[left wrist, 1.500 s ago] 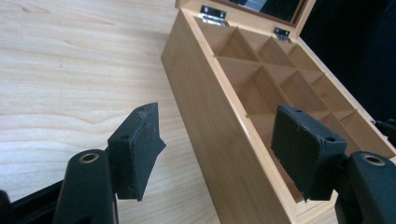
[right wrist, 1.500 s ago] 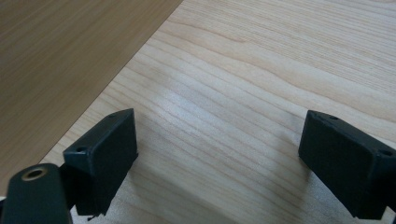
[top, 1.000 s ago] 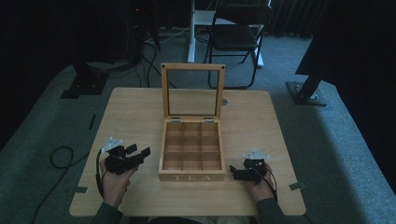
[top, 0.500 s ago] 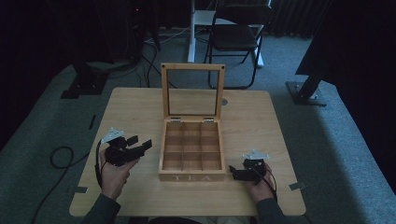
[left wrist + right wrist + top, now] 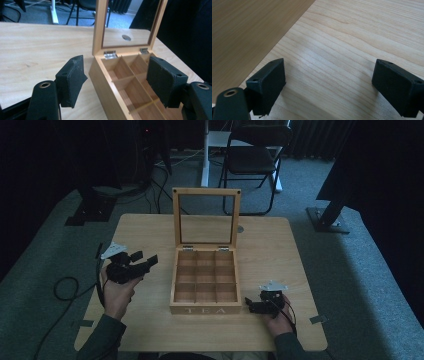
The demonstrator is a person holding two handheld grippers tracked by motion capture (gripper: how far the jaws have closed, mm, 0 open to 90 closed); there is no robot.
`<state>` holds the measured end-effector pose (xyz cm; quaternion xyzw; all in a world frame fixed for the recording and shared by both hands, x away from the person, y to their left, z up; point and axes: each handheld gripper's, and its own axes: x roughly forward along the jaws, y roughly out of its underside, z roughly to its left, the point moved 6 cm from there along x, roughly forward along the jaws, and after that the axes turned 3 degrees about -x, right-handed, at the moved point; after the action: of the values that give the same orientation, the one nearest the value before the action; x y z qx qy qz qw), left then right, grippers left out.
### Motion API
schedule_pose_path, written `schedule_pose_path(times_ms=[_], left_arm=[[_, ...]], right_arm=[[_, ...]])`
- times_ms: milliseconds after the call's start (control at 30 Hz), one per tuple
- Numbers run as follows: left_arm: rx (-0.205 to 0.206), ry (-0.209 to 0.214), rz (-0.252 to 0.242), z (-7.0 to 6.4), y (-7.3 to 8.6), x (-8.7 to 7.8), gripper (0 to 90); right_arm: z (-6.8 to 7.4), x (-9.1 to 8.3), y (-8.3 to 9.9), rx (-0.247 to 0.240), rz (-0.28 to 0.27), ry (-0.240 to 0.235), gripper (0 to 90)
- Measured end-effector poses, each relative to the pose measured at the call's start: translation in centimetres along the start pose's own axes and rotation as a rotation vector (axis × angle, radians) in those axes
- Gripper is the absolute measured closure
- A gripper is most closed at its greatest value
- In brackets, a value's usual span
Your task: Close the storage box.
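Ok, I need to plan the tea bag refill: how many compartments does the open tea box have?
9, in a three-by-three grid inside the tea box: three along the hinged back by the upright lid, three across the middle, three behind the front wall marked TEA. All look empty; none seem hidden.

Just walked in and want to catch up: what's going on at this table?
A person sits at a wooden table with a gripper in each hand. A wooden tea box stands in the middle, its glass-paned lid upright and its compartments empty. The left gripper is lifted, jaws open, aimed at the box's left side. The right gripper rests open on the table by the box's front right corner. Neither holds anything.
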<state>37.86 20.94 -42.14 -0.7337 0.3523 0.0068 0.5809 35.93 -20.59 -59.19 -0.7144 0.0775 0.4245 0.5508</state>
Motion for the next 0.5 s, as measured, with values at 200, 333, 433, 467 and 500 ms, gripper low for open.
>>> schedule_pose_path(times_ms=[200,333,433,467,500], left_arm=[[0.022,0.001,-0.010,0.0,-1.5,0.0,31.8],[0.029,0.000,-0.011,-0.1,-2.2,0.2,33.2],[0.035,-0.006,-0.009,0.0,-2.6,0.5,33.1],[0.038,-0.009,-0.008,0.0,-2.8,0.6,33.1],[0.043,-0.015,-0.007,0.1,-3.1,0.8,33.1]], right_arm=[[0.0,0.0,0.0,-0.006,0.000,-0.002,11.2],[0.0,0.0,0.0,-0.006,0.000,-0.002,11.2],[0.1,0.0,0.0,-0.007,0.001,-0.003,11.2],[0.1,0.0,0.0,-0.007,0.001,-0.003,11.2],[0.1,0.0,0.0,-0.007,0.001,-0.003,11.2]])
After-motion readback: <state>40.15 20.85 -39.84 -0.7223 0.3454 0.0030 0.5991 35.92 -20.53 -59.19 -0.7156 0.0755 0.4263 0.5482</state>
